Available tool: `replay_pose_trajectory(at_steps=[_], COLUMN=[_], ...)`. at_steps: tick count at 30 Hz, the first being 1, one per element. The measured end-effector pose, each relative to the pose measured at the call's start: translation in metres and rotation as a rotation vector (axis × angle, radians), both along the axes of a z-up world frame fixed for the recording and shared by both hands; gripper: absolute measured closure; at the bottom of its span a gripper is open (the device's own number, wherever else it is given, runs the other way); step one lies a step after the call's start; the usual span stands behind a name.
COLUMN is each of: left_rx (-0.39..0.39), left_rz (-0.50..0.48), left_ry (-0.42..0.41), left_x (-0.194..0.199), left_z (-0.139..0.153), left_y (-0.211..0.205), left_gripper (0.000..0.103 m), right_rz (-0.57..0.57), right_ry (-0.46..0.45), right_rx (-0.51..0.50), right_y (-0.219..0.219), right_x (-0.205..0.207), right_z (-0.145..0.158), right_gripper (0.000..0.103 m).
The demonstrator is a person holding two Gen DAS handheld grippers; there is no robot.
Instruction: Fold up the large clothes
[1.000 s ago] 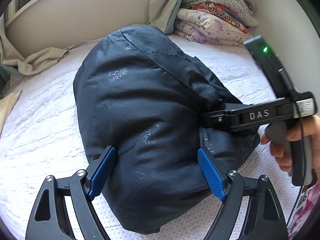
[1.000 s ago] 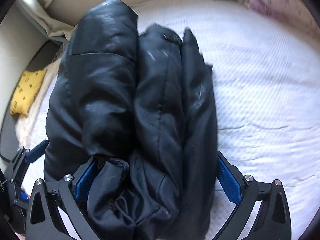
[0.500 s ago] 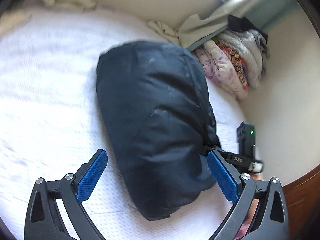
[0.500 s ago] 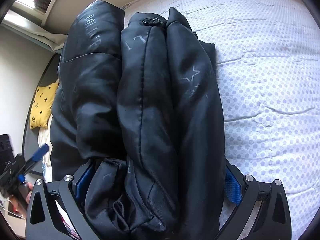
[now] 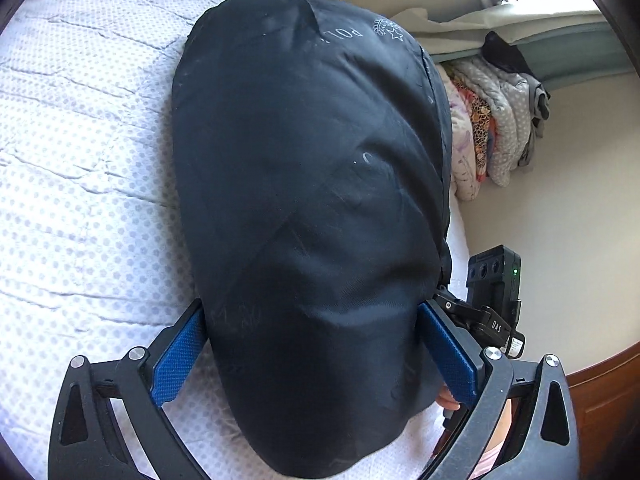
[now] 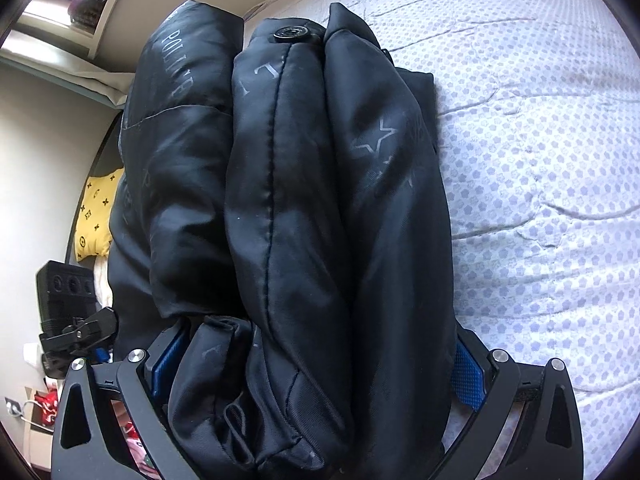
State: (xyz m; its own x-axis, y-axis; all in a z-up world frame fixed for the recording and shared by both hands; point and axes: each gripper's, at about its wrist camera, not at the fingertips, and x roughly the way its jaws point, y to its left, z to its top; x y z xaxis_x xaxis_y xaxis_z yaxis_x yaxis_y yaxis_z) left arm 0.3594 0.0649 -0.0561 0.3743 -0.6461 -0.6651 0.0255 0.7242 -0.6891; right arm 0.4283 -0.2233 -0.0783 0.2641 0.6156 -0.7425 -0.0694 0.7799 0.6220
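One folded black padded jacket (image 5: 308, 208), smooth satin-like shell with faint grey lettering and a star print, lies as a rounded bundle on the white dotted quilted bedspread (image 5: 80, 184). From the right wrist view its layers stand as three puffy ridges, a black snap button (image 6: 291, 33) at the far end. Left gripper (image 5: 316, 354): jaws wide, just opened further, blue ribbed pads flanking the bundle's near end (contact cannot be confirmed). Right gripper (image 6: 316, 376): blue pads pressed against both sides of the bundle, clamped on it. Folded patterned quilts (image 5: 492, 128) are stacked by the cream wall.
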Motion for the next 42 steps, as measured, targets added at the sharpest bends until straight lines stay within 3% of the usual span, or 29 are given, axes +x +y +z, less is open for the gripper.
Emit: replay_pose_trajectory(at_steps=[6,13,21,27,32,37,42], left_rx=[0.037,0.170,0.246,0.273,0.275,0.274,0.252], left_rz=[0.008,0.010,0.042,0.083,0.108,0.135,0.184], left_ry=[-0.045,-0.166,-0.245,-0.297,-0.284,-0.223,-0.167], left_x=[-0.003,-0.006,-0.014,-0.021,-0.023,-0.019,-0.017], left_z=[0.009,0.039,0.068,0.089,0.088,0.065,0.042], left_y=[-0.009,-0.015,0.003,0.022,0.040,0.060,0.069], left_gripper=[0.012,0.016,0.017,0.017,0.017,0.016,0.007], right_rz=[-0.016,-0.001,0.038,0.046,0.059,0.067,0.071], right_ry=[0.022,-0.032,-0.139,-0.189,-0.200,-0.164,-0.146], right_rx=[0.099,0.149,0.121,0.170,0.186,0.173,0.103], right_y=[-0.002,0.007,0.040,0.052,0.068,0.083,0.094], right_x=[-0.002,-0.010,-0.020,-0.027,-0.032,-0.032,-0.034], right_z=[-0.012,-0.008,0.009,0.022,0.020,0.008,-0.005], right_gripper=[0.011,0.025,0.029,0.029,0.029,0.029,0.025])
